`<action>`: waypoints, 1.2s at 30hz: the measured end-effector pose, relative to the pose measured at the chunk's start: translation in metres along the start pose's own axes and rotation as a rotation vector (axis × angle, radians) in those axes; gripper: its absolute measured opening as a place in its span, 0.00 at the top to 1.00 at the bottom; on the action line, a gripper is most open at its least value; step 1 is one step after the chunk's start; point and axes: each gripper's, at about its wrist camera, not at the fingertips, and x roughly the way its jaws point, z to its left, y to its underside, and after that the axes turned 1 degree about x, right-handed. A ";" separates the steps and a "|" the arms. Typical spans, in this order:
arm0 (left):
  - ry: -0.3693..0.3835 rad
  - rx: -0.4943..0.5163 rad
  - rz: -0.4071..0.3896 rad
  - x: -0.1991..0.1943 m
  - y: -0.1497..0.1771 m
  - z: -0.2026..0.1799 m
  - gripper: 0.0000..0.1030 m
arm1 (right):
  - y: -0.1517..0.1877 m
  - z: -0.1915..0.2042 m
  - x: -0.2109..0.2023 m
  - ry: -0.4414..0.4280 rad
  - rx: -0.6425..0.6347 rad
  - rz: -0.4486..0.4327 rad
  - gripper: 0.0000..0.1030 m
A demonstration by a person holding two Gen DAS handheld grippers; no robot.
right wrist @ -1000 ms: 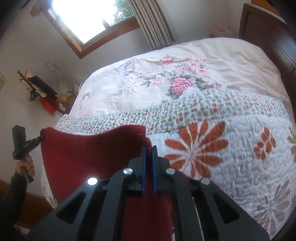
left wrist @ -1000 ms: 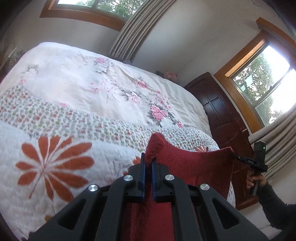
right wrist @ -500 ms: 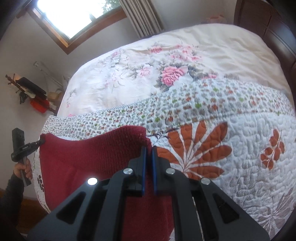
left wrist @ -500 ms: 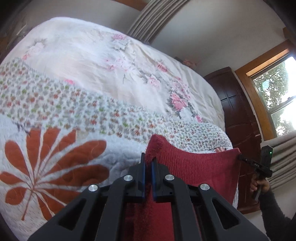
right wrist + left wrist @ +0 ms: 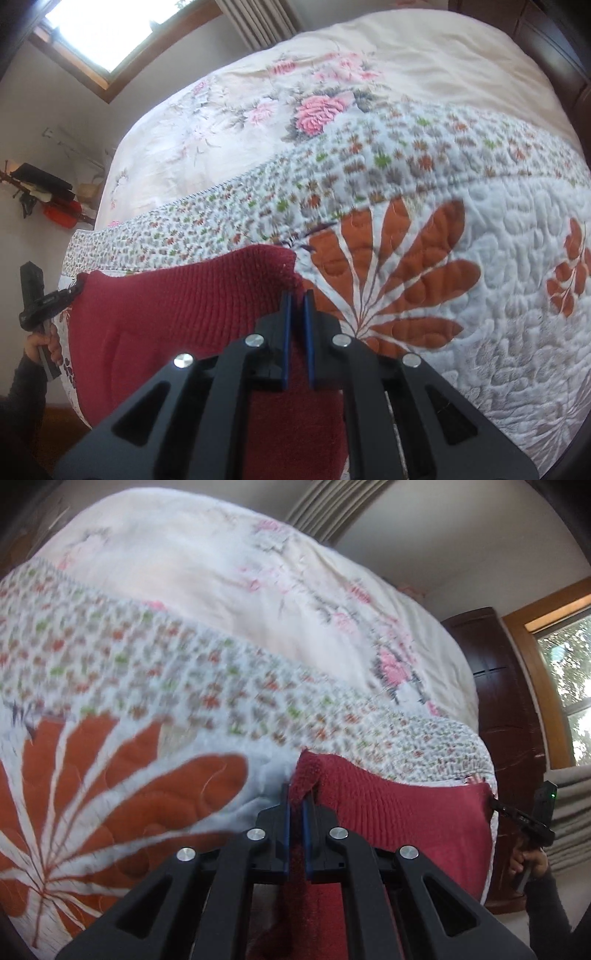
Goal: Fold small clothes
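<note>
Red knitted garment (image 5: 399, 812) hangs stretched between my left gripper (image 5: 296, 794) and right gripper (image 5: 297, 299), each clamped on a top corner, just above the quilt (image 5: 480, 332); no fold made yet.

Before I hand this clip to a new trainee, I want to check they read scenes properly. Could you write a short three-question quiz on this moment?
1. True or false: the left gripper and the right gripper each pinch a top corner of the dark red knit garment.
2. What does the garment hang in front of?
A. a wooden table
B. a quilted bedspread with orange leaf prints
C. a laundry basket
3. Fill in: beyond the quilted bedspread, the bed is covered by a cream cover printed with pink ____.

Key: 1 true; 2 B; 3 flowers.
</note>
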 end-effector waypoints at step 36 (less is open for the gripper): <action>0.018 0.053 -0.015 -0.037 0.182 -0.025 0.97 | 0.183 0.013 -0.033 -0.061 -0.107 -0.048 0.91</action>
